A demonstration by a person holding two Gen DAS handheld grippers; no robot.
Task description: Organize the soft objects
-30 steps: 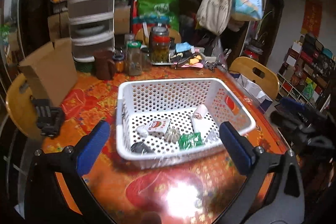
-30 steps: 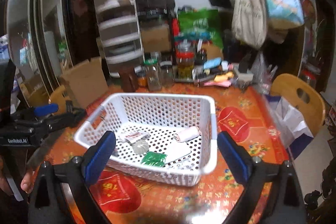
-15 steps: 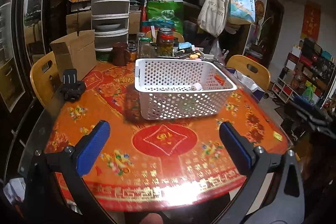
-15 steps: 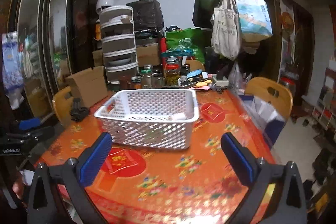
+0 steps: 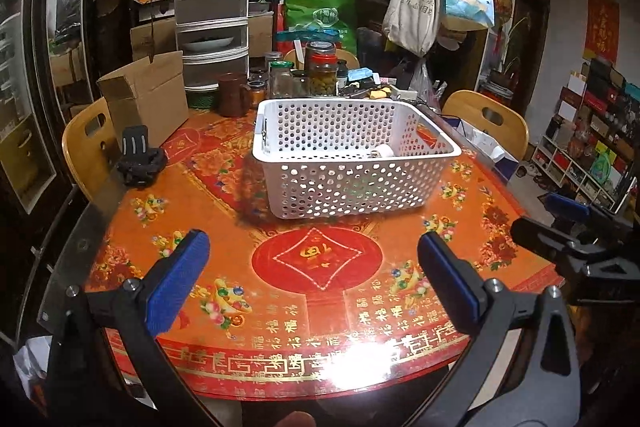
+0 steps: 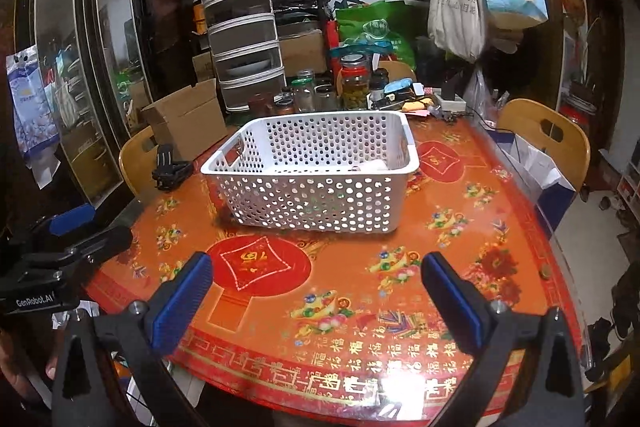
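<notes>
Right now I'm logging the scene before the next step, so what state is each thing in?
left gripper: open, empty, above the near table edge
right gripper: open, empty, above the near table edge
white basket: upright on the table, a white roll showing inside
cardboard box: flaps open
pickle jar: lidded, upright
brown mug: upright

Your left wrist camera looks forward from the table's (image 5: 240, 219) near edge, your right wrist camera from just beside it to the right, both set back from the white basket (image 5: 352, 187) (image 6: 316, 203) they share mid-table.
</notes>
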